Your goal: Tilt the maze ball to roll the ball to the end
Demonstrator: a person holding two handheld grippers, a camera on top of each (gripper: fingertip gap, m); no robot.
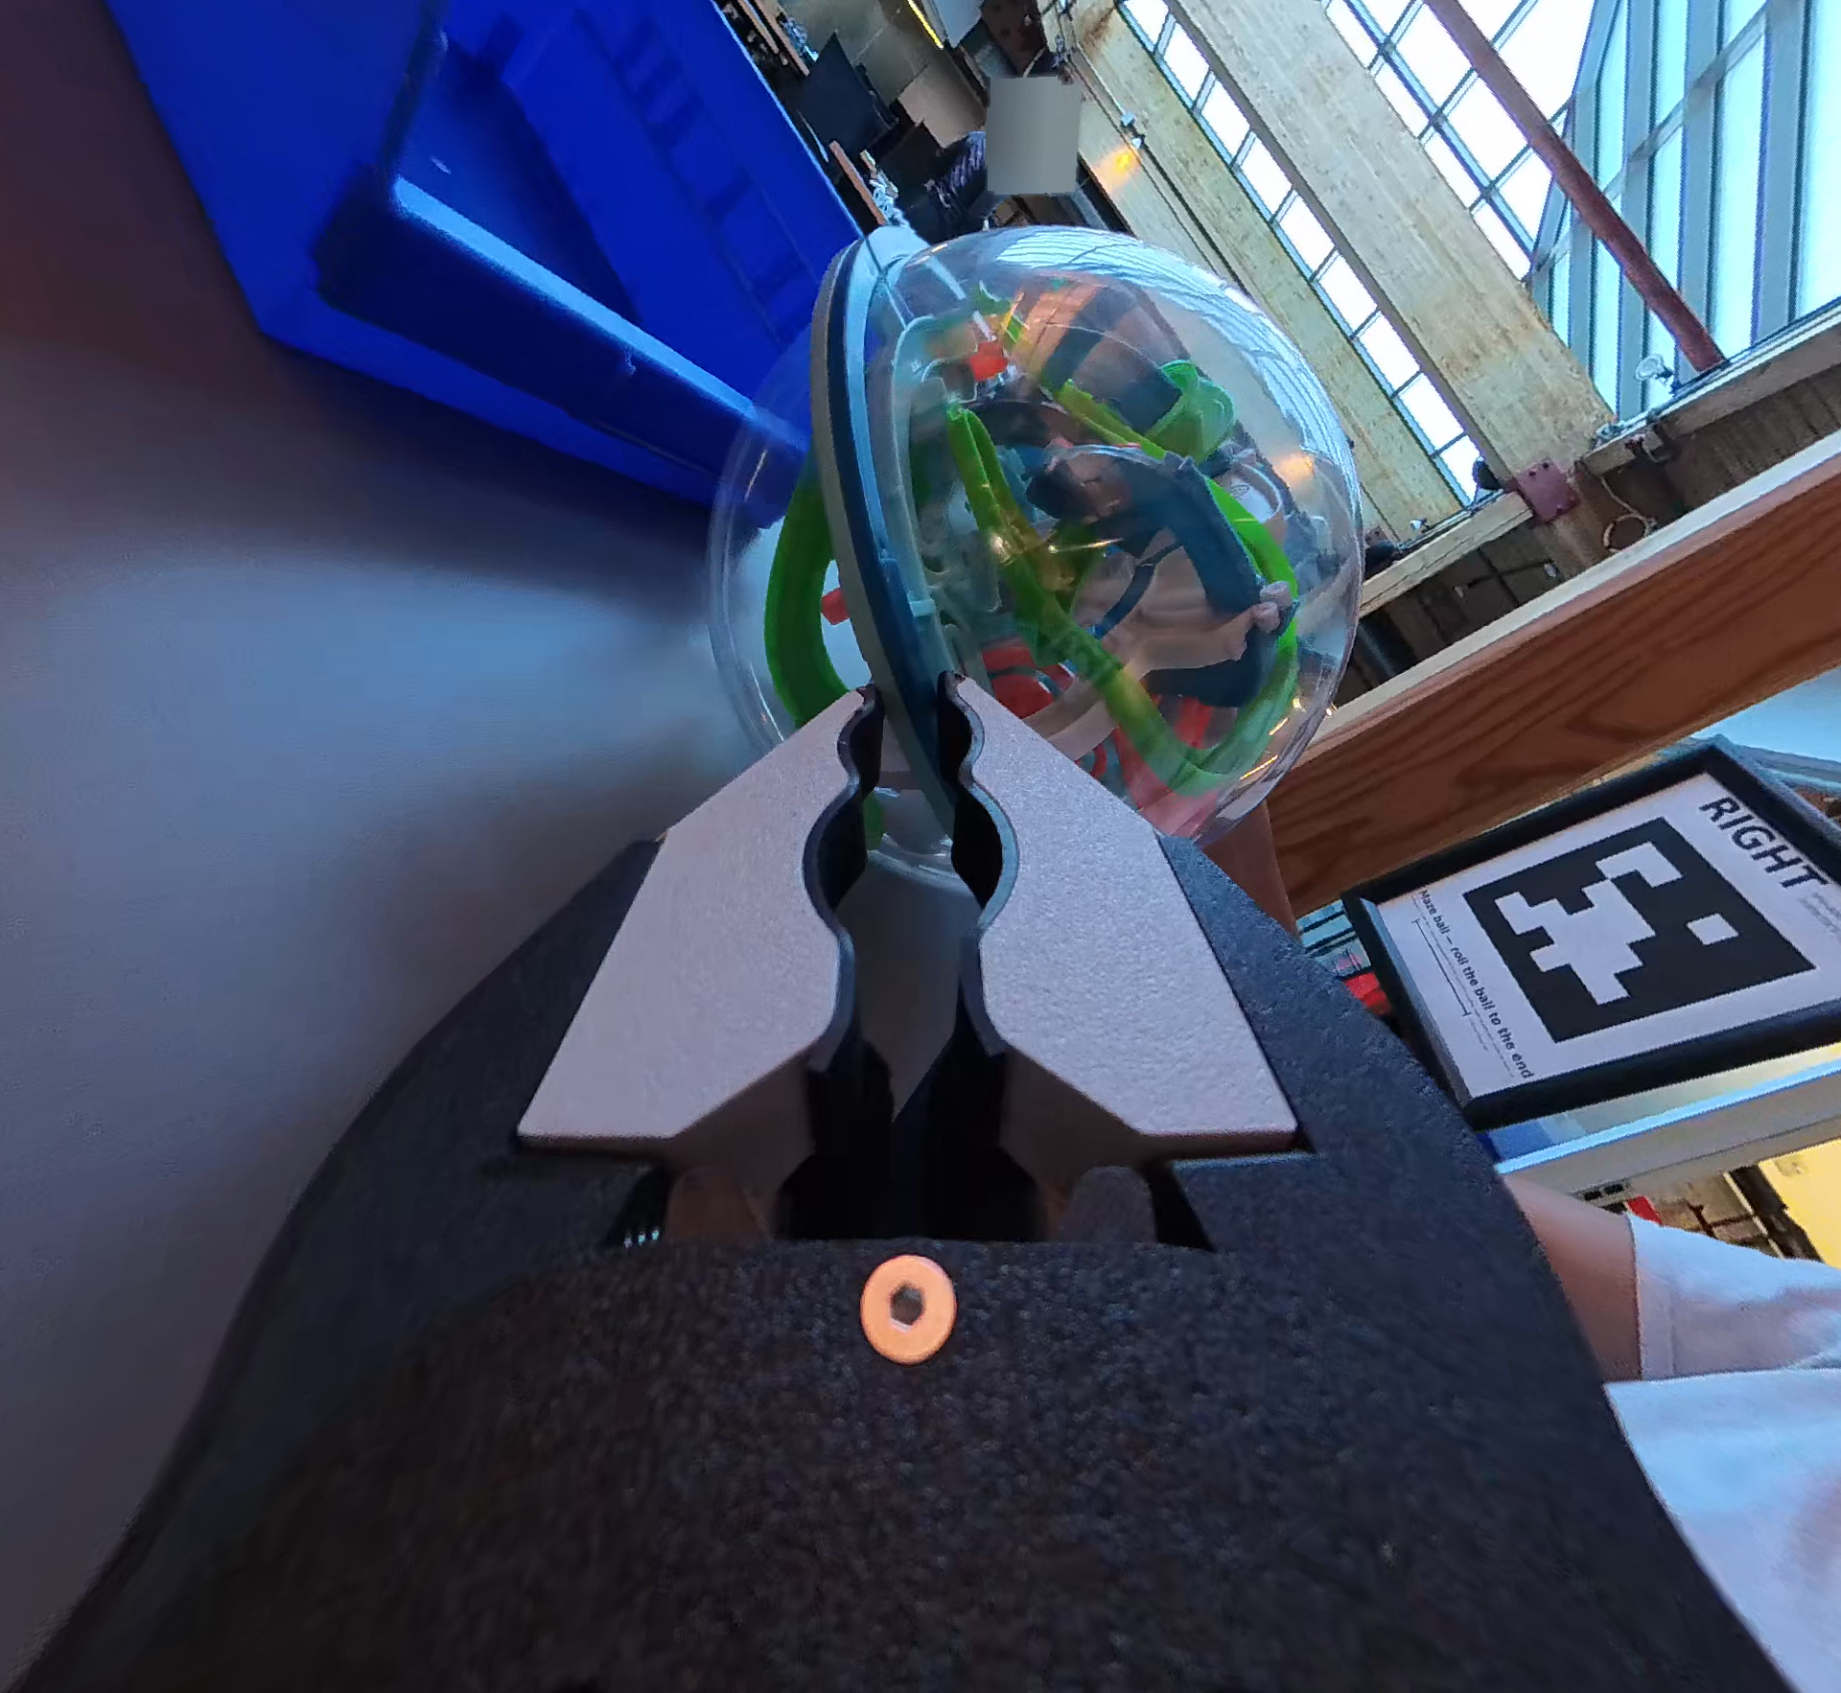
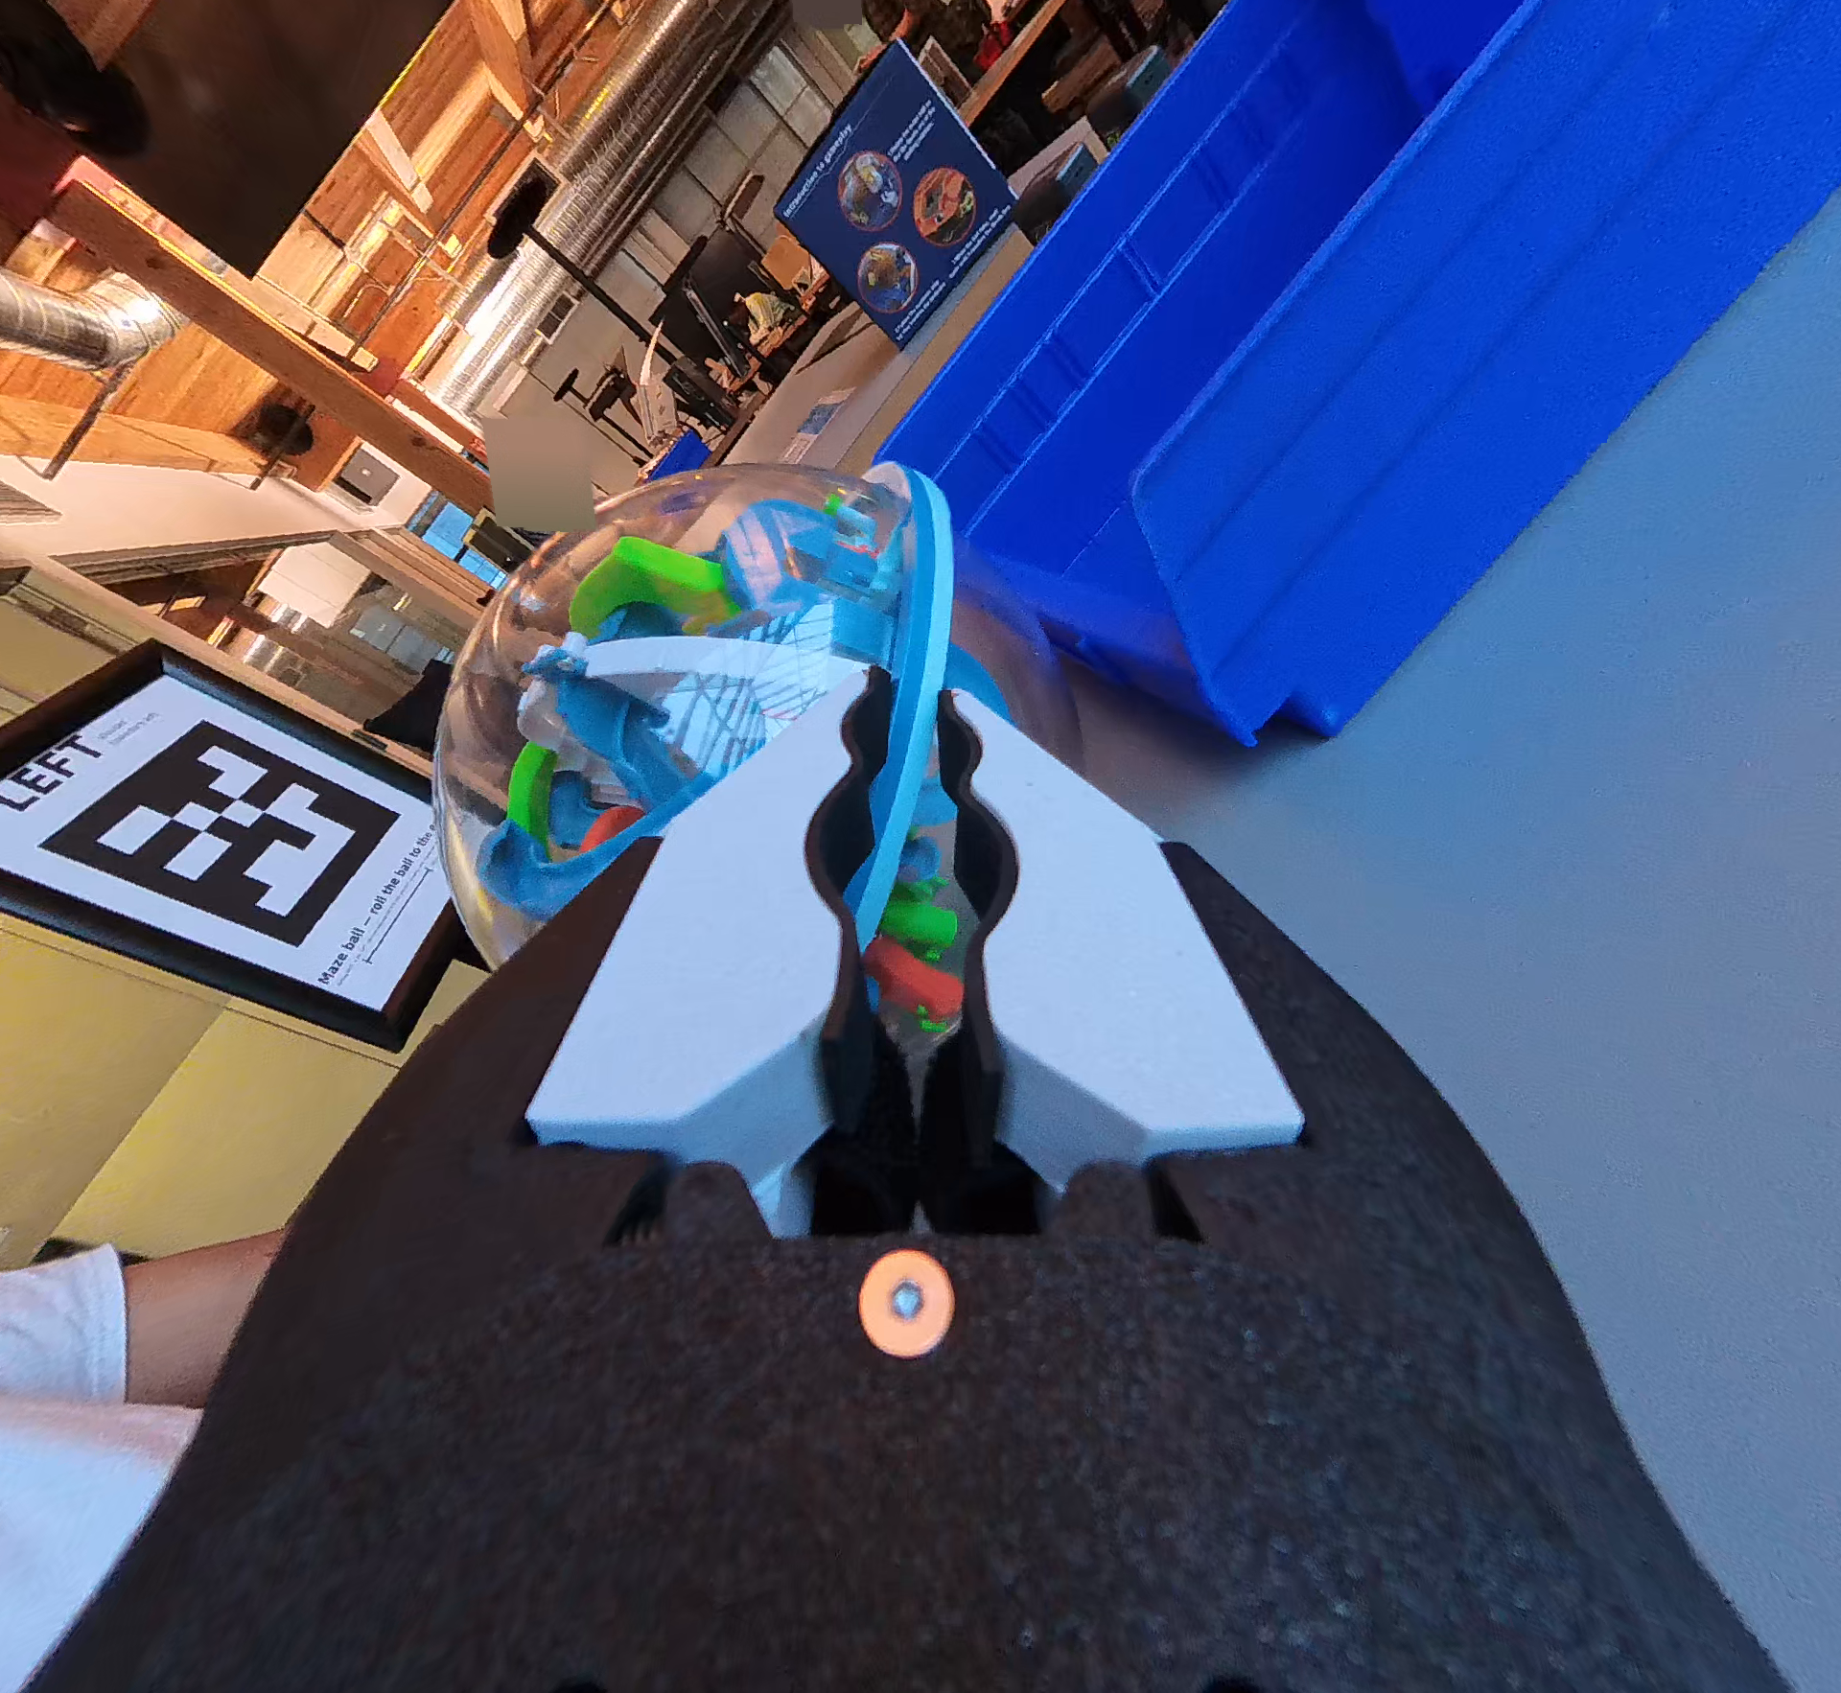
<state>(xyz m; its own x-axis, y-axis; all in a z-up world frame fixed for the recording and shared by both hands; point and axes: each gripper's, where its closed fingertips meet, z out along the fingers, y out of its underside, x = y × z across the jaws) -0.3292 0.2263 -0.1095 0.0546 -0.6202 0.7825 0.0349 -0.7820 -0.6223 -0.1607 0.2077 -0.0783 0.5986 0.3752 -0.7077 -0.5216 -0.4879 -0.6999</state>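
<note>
The maze ball (image 1: pixel 1036 530) is a clear plastic sphere with green, blue and red tracks inside and a flat rim around its middle. It is held up off the table, tilted. My left gripper (image 1: pixel 909 699) is shut on the rim, its grey fingers (image 1: pixel 737 928) on either side of it. My right gripper (image 2: pixel 909 689) is shut on the rim from the opposite side of the maze ball (image 2: pixel 657 689). The small ball inside cannot be made out.
Blue plastic bins (image 1: pixel 478 181) stand on the grey table (image 1: pixel 249 749) beyond the sphere; they also show in the right wrist view (image 2: pixel 1395 390). Framed marker cards (image 1: pixel 1634 928) (image 2: pixel 209 828) stand at the sides. A person's forearm and white sleeve (image 1: pixel 1733 1326) are close by.
</note>
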